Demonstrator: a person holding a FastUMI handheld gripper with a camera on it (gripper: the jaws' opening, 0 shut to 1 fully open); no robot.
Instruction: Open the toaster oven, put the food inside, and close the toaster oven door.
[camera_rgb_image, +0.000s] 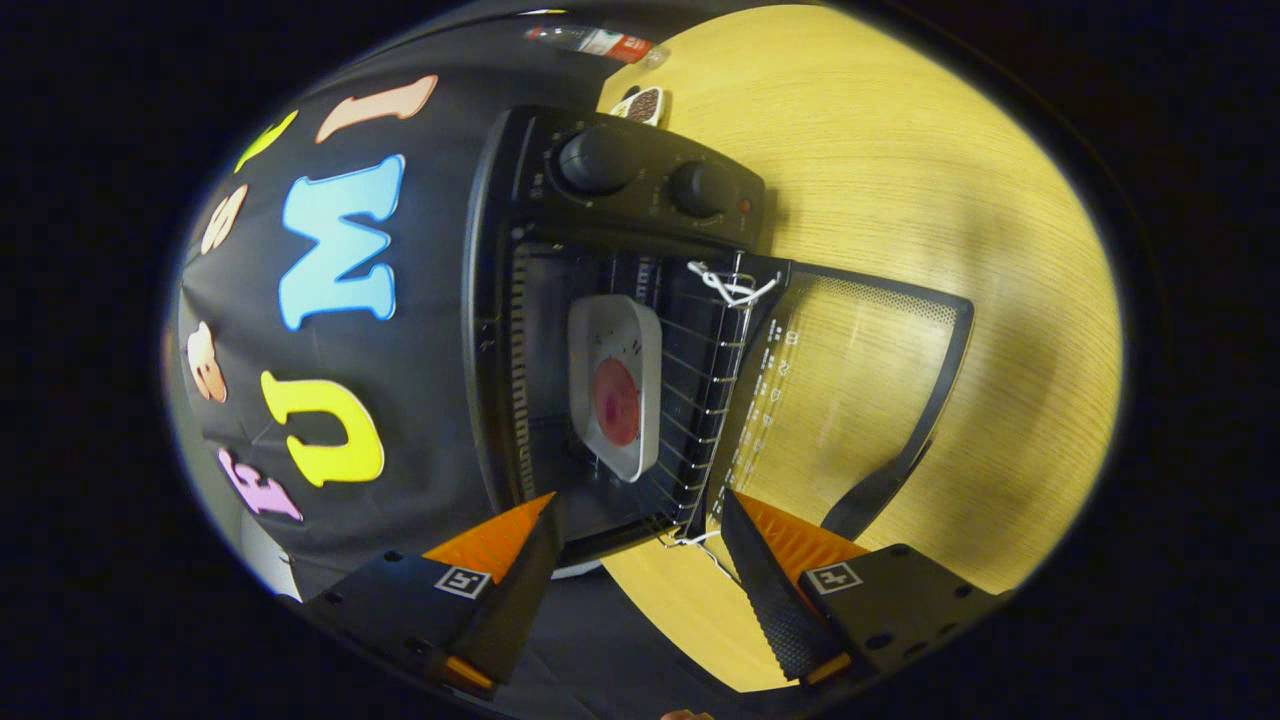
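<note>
Wooden table (900, 150) takes up most of what I'm looking at, camera rolled sideways so everything reads rotated. Toaster oven (500, 330) sits on it, back against the booth wall, its door (850, 370) swung fully open and lying flat over the tabletop, glass panel see-through with wood grain visible under it. Door handle (880, 485) is the dark bar along the door's far edge, near my one finger. Control panel beside the cavity carries two dark knobs (598, 160), a small red indicator dot next to the smaller one. Wire rack (700, 400) is in the cavity, front edge at the door hinge line, with a white cord or wire tied at the hinge corner. White tray (615, 345) sits inside on the rack, well into the cavity, and the food (616, 402), a round pinkish-red piece, lies on it toward the end nearer me. My gripper (640, 535) is released, fingers spread wide and holding nothing, tips just short of the oven's near end: one finger in front of the oven body, the other at the door's hinge edge, both apart from the tray. Beyond the oven, a small pale dish (642, 103) with something dark in it and a bottle (595, 42) lying at the table's far edge.
</note>
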